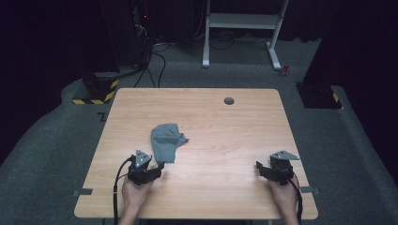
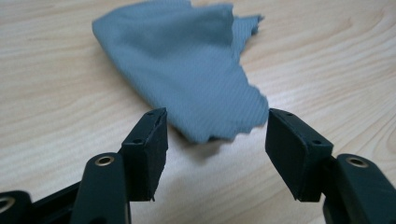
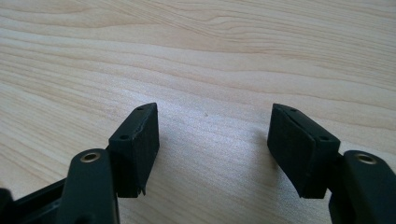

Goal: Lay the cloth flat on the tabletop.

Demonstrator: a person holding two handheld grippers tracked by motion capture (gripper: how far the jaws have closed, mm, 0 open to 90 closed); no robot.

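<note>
A crumpled grey cloth (image 1: 166,140) lies on the wooden table (image 1: 220,126), left of centre. My left gripper (image 1: 159,167) is open just at the cloth's near edge. In the left gripper view the cloth (image 2: 187,65) reaches down between the two open jaws of that gripper (image 2: 215,135), its ragged near corner lying in the gap without being pinched. My right gripper (image 1: 259,168) rests near the table's right front, open over bare wood. Nothing sits between the wide-apart jaws of this gripper (image 3: 212,135) in the right gripper view.
A small round grey grommet (image 1: 229,101) is set in the table near its far edge. A white desk frame (image 1: 241,28) stands on the carpet beyond the table. Yellow-black striped bases (image 1: 96,91) sit at the far left.
</note>
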